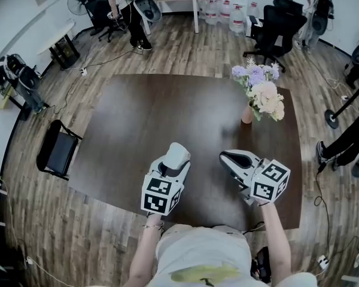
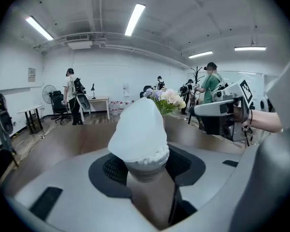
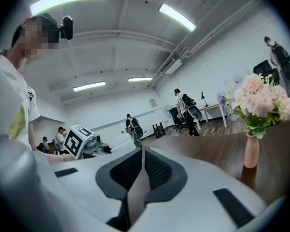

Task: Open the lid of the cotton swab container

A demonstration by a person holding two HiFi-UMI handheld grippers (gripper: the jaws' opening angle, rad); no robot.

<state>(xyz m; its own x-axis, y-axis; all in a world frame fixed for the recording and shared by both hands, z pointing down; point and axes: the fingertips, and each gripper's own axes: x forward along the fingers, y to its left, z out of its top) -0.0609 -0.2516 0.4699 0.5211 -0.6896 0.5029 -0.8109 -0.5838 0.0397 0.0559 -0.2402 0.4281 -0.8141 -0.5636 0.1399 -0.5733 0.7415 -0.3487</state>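
The cotton swab container (image 2: 140,129) is a small round tub with a frosted white domed lid, and white swab tips show under the lid's rim. My left gripper (image 2: 146,170) is shut on its lower body and holds it upright above the dark table (image 1: 167,112). In the head view the container (image 1: 178,153) sticks out past the left gripper (image 1: 170,167). My right gripper (image 3: 142,153) has its jaws pressed together with nothing between them. It hovers to the right of the container (image 1: 225,156), apart from it.
A pink vase of pale flowers (image 1: 260,97) stands on the table at the far right. A black chair (image 1: 58,148) sits off the table's left edge. Office chairs, desks and several people are around the room.
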